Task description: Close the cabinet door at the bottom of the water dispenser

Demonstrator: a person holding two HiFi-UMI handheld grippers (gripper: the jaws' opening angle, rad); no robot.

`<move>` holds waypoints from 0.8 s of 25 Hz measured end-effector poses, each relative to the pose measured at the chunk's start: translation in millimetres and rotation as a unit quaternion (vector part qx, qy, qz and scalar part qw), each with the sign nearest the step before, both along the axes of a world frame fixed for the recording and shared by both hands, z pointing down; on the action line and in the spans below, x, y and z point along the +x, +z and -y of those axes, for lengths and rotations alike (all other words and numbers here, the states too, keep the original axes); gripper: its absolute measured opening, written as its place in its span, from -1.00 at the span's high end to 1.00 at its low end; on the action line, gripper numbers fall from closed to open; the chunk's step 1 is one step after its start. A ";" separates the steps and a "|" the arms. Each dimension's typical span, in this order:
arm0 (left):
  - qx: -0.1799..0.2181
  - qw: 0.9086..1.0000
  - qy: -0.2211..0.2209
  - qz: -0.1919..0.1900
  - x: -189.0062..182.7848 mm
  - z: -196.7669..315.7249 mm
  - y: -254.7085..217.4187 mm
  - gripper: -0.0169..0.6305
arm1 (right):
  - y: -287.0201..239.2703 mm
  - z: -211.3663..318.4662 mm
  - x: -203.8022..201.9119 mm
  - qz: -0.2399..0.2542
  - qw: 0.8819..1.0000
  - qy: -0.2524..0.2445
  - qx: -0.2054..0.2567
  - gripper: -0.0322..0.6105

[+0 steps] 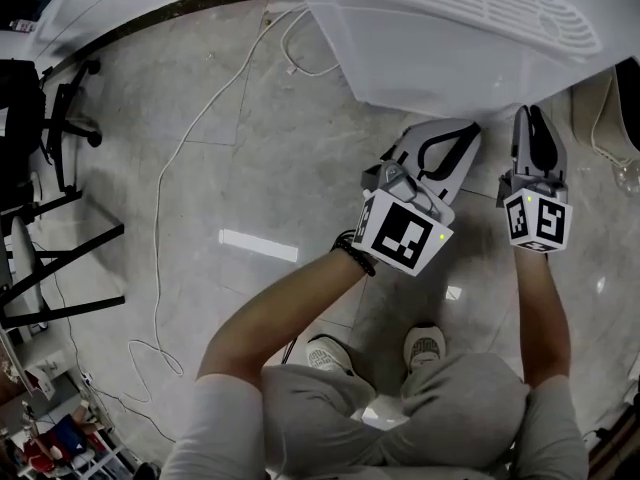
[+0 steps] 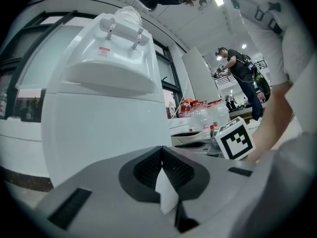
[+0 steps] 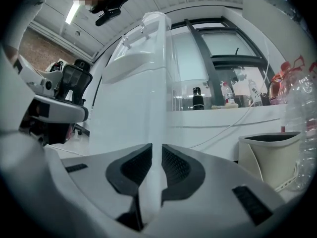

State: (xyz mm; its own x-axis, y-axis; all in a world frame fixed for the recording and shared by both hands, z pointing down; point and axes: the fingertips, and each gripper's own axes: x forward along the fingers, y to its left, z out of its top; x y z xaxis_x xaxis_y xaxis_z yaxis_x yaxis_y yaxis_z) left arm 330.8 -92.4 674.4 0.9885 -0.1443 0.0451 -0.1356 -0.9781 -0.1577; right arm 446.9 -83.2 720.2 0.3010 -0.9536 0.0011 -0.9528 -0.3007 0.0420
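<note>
The white water dispenser (image 1: 450,38) stands at the top of the head view, seen from above. Both gripper views look level at its plain white lower front (image 2: 109,133) (image 3: 133,118), where I cannot make out a door seam. My left gripper (image 1: 455,140) is close in front of the dispenser's base with its jaws shut, tips touching and nothing between them (image 2: 162,155). My right gripper (image 1: 533,118), just to its right, points at the dispenser's right corner. Its jaws (image 3: 157,152) stand a narrow gap apart, and the white corner edge shows through the gap.
A white cable (image 1: 170,188) trails over the grey tiled floor on the left. A black office chair (image 1: 40,118) stands at the far left. A white bin (image 3: 267,157) and plastic bottles (image 3: 302,118) are to the right of the dispenser. A person (image 2: 237,68) stands far behind.
</note>
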 end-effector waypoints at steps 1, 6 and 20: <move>-0.001 1.000 -0.003 -0.002 -6.3 2.3 -1.9 0.92 | -2.7 -4.3 -3.9 0.000 1.000 -0.002 0.004 0.71; 0.022 1.000 -0.008 -0.006 -40.1 15.1 -11.1 0.92 | -18.3 -16.7 -37.0 0.017 0.999 -0.034 0.023 0.79; 0.018 0.994 -0.101 -0.024 -177.0 63.0 -51.6 0.92 | -77.1 -4.6 -126.5 0.017 0.991 -0.127 0.032 0.83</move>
State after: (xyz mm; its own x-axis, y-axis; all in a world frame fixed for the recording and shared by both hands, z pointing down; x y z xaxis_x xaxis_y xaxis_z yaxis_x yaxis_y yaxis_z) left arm 153.8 -155.4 622.8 0.9399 -0.3412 -0.0110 -0.3375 -0.9239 -0.1801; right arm 320.5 -78.5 643.1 0.0518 -0.9970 -0.0568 -0.9987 -0.0518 -0.0020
